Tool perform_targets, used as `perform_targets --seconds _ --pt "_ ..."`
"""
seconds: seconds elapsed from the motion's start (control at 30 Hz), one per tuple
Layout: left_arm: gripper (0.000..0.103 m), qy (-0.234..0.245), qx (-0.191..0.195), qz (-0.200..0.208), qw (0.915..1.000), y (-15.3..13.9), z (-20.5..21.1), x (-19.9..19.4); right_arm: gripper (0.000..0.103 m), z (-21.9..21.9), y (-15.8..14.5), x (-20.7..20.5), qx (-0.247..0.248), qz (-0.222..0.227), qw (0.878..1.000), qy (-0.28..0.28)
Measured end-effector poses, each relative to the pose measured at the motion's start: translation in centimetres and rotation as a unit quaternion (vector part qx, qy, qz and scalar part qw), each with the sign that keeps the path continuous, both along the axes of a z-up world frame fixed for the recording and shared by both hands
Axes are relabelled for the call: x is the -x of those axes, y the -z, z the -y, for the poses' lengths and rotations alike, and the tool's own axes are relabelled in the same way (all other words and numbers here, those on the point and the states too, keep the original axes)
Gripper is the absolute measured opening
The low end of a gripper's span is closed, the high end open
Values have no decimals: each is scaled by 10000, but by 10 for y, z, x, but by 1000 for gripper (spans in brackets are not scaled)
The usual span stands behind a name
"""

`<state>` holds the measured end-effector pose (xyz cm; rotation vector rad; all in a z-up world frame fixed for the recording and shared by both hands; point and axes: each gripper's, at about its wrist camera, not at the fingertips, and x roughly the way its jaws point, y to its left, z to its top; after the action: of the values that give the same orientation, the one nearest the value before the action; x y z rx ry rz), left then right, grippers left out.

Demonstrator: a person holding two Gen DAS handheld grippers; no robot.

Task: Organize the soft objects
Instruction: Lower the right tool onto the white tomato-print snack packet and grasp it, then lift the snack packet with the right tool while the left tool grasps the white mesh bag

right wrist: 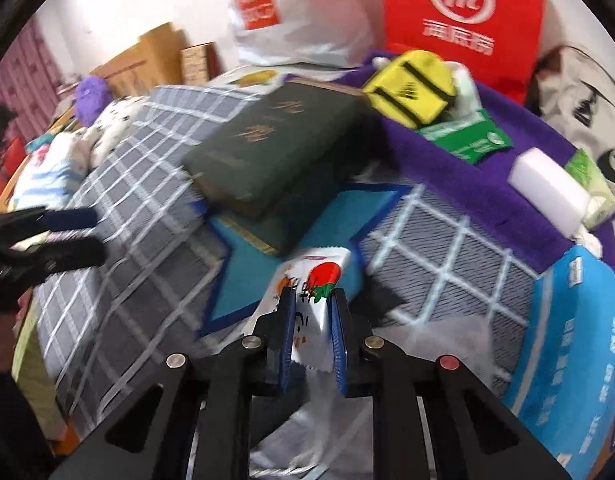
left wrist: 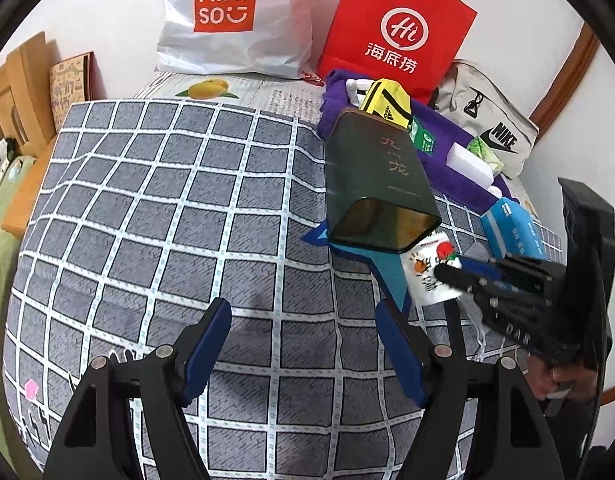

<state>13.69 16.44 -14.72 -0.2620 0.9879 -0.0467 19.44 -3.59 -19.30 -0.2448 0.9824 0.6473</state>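
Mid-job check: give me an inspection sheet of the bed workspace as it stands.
Surface: grey checked bedspread, mostly bare on its left part.
Job's things: white strawberry-print packet; dark green tin box lying on its side, open end forward, on a blue star-shaped mat.
Clutter: purple towel carrying a yellow pouch, green packet, white sponge block; blue tissue pack.
Grippers: right gripper shut on the packet; left gripper open, empty.
Cables: nothing seen.
Surroundings: Miniso bag, red bag, Nike bag, wooden headboard.
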Motion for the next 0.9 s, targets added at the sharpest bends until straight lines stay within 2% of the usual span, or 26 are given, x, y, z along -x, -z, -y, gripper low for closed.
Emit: perform_targets --seconds 0.07,0.2,0.3,0.33,0.4,0.5,0.67,0.9 --pt "73 -28 34 -7 10000 1 -2 1 19 -3 1 3 43 4 10000 -21" --pt "73 -17 21 -11 10000 1 0 2 31 -8 9 -5 73 -203 9997 77" --pt "73 -12 11 -12 10000 1 0 4 32 -6 13 -9 -124 -290 9994 158" --pt "73 -19 16 -12 10000 1 0 4 31 -6 13 -10 -146 -282 9994 150" --pt "73 -36 11 -37 10000 1 1 4 17 -3 11 -8 -185 -145 9996 177" --pt "73 -23 -13 -56 10000 1 4 5 12 5 6 -6 -374 -181 9990 173" --pt "73 88 -43 -55 9999 0 16 5 7 22 -14 10 -484 47 9984 285" --pt "73 459 -97 -110 9988 4 51 5 7 54 -43 28 -701 371 9955 511"
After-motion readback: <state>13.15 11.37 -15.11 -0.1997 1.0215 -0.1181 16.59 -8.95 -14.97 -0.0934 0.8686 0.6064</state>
